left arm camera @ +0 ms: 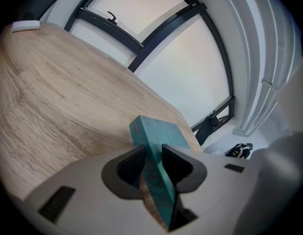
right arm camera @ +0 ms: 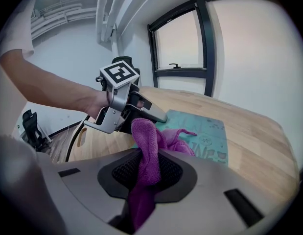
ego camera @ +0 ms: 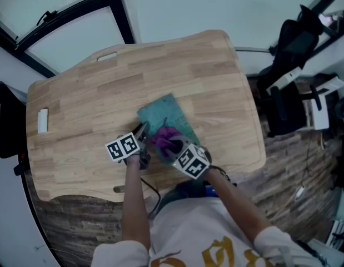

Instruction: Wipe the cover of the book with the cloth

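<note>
Right gripper is clamped on the purple cloth, which drapes over the near end of the teal book. The left gripper pinches the book's near edge, jaws tight on it. The book lies flat mid-table, with 1 white block far left.

No word or number can be read. The teal cover of the book bears pale ornaments, perhaps letters, too small to make out. The cube on the left gripper and the cube on the right gripper carry only black-and-white square markers.
</note>
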### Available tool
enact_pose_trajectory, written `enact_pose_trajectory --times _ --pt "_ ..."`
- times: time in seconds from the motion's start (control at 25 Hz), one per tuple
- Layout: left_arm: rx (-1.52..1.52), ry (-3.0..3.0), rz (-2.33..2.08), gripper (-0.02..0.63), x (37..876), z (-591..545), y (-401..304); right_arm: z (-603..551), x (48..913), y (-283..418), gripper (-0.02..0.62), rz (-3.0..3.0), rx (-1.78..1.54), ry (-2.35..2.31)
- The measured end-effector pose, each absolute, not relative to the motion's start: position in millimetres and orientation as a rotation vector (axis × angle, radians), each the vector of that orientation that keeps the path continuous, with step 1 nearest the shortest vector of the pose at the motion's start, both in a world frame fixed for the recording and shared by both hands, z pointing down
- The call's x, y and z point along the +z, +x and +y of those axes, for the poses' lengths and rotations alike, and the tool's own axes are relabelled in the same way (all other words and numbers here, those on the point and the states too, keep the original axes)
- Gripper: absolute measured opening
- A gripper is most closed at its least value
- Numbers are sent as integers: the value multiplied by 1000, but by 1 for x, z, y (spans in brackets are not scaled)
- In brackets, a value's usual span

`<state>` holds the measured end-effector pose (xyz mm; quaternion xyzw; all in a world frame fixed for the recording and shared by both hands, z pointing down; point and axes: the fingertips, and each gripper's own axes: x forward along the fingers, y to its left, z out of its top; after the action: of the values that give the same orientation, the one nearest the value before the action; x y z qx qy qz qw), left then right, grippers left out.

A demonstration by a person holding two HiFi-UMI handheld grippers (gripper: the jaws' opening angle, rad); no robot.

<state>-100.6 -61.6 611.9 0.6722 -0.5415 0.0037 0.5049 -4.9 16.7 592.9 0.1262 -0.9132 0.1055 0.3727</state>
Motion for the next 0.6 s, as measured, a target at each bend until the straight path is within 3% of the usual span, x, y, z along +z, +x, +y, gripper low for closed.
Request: enact_pose_trajectory --times 0.6 --pt "26 1640 -1292 110 613 -62 -97 -20 591 51 60 -2307 333 535"
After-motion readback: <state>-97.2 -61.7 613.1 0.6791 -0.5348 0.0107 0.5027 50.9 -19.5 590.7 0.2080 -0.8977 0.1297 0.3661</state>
